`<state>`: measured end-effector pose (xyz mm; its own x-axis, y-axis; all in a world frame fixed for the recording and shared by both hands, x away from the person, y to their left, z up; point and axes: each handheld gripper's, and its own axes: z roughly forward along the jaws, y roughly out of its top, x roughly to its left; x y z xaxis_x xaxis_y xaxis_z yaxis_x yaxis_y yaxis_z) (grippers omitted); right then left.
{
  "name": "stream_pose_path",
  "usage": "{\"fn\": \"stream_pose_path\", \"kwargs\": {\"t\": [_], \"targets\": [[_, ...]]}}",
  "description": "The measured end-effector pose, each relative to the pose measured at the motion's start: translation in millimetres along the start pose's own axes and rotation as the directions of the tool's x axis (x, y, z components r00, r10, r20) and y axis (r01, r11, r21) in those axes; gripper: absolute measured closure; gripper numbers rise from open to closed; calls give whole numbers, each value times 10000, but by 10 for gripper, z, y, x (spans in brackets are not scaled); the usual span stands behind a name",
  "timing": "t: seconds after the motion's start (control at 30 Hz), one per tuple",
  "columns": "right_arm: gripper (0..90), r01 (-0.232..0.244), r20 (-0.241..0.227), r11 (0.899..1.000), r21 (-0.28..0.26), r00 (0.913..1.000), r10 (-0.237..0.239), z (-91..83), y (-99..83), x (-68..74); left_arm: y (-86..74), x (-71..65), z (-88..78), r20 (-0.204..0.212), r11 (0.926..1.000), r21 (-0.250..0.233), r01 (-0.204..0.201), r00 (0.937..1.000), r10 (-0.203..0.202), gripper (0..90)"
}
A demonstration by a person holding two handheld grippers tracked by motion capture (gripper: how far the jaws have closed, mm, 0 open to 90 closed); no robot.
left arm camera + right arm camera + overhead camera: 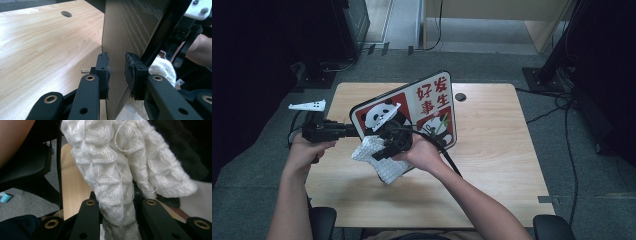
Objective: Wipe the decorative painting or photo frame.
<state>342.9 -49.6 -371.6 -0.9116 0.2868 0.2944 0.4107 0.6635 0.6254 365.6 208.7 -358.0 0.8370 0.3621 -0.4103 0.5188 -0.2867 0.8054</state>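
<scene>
Centrally, above the table [492, 165]: a board [432, 107] held tilted up on edge, printed face toward the camera, with pandas and red characters on red and white panels. Gripped at its left edge by the left gripper [354, 131], and pressed from the front by a white cloth [379, 160] bunched in the right gripper [384, 150].

From the left gripper view: the board's plain back [130, 32], wood-grain brown, seen edge-on and standing nearly upright. Left gripper [117, 75] with one pad on each face of the board's edge, clamped on it. Beyond the board, a puff of cloth [162, 70] and part of the other gripper. None of the printed face visible here.

From the right gripper view: cloth [117, 177] up close, a waffle-knit weave with loose threads, pinched between the two jaws of the right gripper [118, 220], which close on it. Off to the side, a strip of table edge [72, 187] and grey floor.

From the high view alone: both hands [309, 147], forearms coming in from the bottom, and a black cable [447, 155] trailing from the right gripper.

Table of pale wood with a round cable hole [460, 96] near the far edge. In the left gripper view, a small metal clip [85, 70] lying flat on it. Around it, grey carpet, dark equipment at both sides, cables on the floor [569, 130] to the right, black chair arms at the bottom.
</scene>
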Motion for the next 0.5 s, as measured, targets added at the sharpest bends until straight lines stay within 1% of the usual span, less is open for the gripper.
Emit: {"fn": "stream_pose_path", "kwargs": {"t": [0.2,0.33,0.5], "targets": [[771,-28,-9,10000,-31,10000,28,60,-80,-4,1,0,4,-9,10000,4,14,10000,-14,726],[771,-88,-41,9999,69,10000,88,109,-142,-15,0,0,5,-4,10000,0,7,10000,-7,725],[771,-50,-49,9999,136,10000,50,169,-209,-26,-2,4,4,-6,10000,8,8,10000,-8,722]]}}
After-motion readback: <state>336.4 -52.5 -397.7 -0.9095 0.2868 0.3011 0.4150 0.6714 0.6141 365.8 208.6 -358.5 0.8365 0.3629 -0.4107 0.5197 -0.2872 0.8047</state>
